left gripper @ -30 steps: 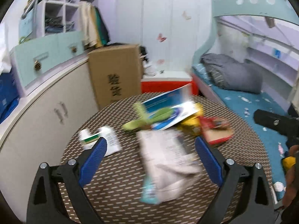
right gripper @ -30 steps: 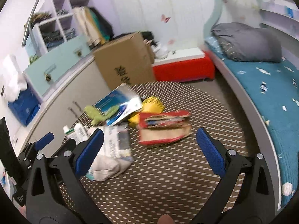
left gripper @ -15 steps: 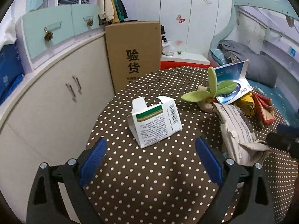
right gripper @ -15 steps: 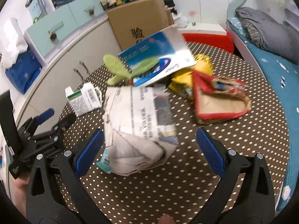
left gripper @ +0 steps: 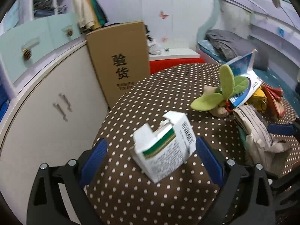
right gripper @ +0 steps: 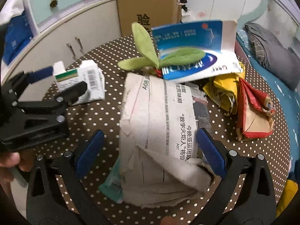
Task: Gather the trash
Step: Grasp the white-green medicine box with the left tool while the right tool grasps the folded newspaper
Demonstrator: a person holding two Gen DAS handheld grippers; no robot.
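Observation:
A white carton with a green stripe (left gripper: 165, 146) lies on the polka-dot round table (left gripper: 150, 103). My left gripper (left gripper: 150, 151) is open, its blue pads on either side of the carton. A crumpled newspaper bundle (right gripper: 159, 131) lies between the blue pads of my open right gripper (right gripper: 148, 151). The carton (right gripper: 80, 80) and the left gripper (right gripper: 58, 82) show at the left of the right wrist view. Behind lie a green plush sprout (right gripper: 150, 54), a blue-and-white box (right gripper: 195, 50), a yellow wrapper (right gripper: 223, 91) and a red paper packet (right gripper: 253, 112).
A tall cardboard box (left gripper: 120, 60) stands behind the table by a curved white cabinet (left gripper: 46, 103). A bed with blue bedding (right gripper: 281, 71) runs along the right. A teal scrap (right gripper: 110, 183) lies under the newspaper.
Both grippers have moved forward and lower. The carton now sits between the left pads and the newspaper between the right pads. Both stay open.

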